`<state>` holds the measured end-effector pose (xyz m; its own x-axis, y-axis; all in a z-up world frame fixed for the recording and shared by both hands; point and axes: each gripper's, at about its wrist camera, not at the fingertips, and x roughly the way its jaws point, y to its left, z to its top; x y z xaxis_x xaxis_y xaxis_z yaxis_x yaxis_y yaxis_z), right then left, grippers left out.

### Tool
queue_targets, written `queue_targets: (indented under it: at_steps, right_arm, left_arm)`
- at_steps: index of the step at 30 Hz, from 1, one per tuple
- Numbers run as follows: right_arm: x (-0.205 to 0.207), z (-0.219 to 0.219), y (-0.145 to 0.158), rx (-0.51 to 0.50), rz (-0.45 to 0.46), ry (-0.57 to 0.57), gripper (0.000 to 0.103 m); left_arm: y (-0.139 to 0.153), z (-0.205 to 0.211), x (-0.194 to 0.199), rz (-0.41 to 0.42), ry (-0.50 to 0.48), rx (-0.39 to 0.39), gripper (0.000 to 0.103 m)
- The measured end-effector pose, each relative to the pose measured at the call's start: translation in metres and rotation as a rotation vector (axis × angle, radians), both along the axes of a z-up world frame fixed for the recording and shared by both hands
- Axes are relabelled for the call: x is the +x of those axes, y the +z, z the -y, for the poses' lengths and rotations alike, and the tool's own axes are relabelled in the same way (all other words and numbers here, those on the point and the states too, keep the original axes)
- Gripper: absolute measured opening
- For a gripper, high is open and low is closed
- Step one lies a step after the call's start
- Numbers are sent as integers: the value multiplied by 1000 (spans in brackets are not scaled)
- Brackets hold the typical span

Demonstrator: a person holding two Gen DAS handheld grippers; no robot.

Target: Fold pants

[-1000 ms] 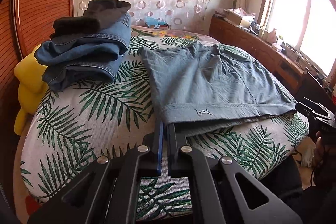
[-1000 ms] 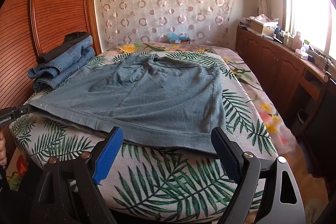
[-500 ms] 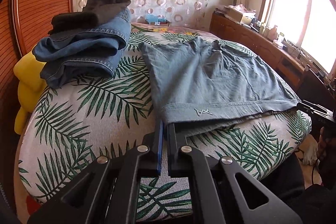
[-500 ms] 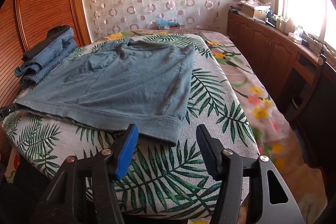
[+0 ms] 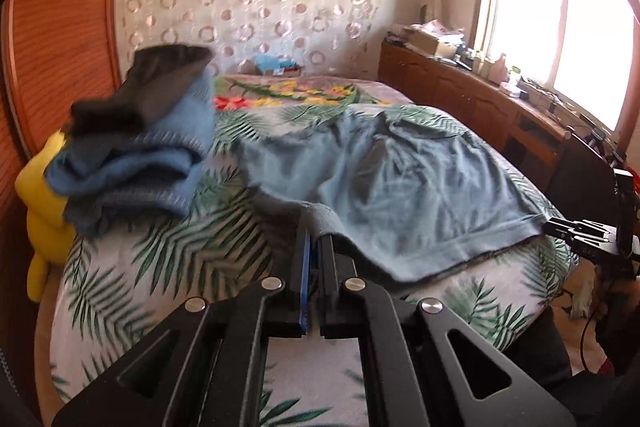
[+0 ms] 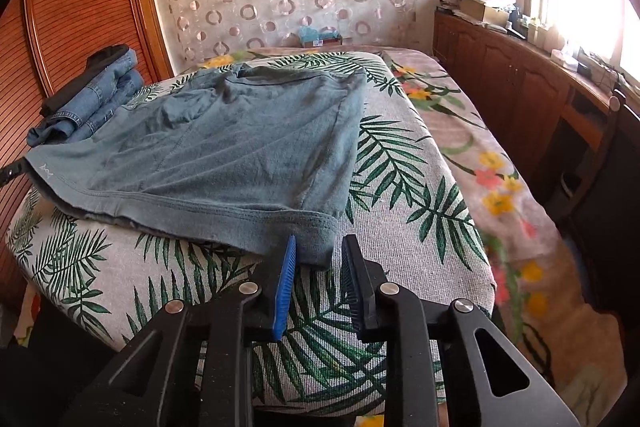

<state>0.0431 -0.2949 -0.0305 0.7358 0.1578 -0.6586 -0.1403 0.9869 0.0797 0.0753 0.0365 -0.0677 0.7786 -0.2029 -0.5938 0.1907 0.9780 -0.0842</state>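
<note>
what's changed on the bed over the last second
The right gripper narrowed its jaws around the pants' near right corner, not yet shut. The left gripper, clamped on the left corner, lifted it off the bed. The jeans pile stayed put.

Pants [image 6: 224,147] lie spread across the near part of the bed [image 6: 404,211], waistband along its near edge. A stack of folded clothes [image 6: 88,95] sits at the bed's left edge, just beside the pants. A sideboard [image 6: 520,83] stands right of the bed.
</note>
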Motion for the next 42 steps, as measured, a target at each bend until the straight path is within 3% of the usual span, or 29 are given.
queue_targets:
  at_steps: [14,27,36,42]
  right_arm:
    - [-11,2,8,5,50,-13,25]
    - [-17,13,11,14,62,-46,25]
    - [-21,18,11,26,74,-59,25]
    - [-24,20,9,30,75,-62,25]
  left_arm:
    - [29,112,37,30,-267,36,4]
    - [47,182,46,-4,-435,-5,4]
    - [47,221,45,-18,-514,17,4]
    - [36,226,48,-38,-496,28,4]
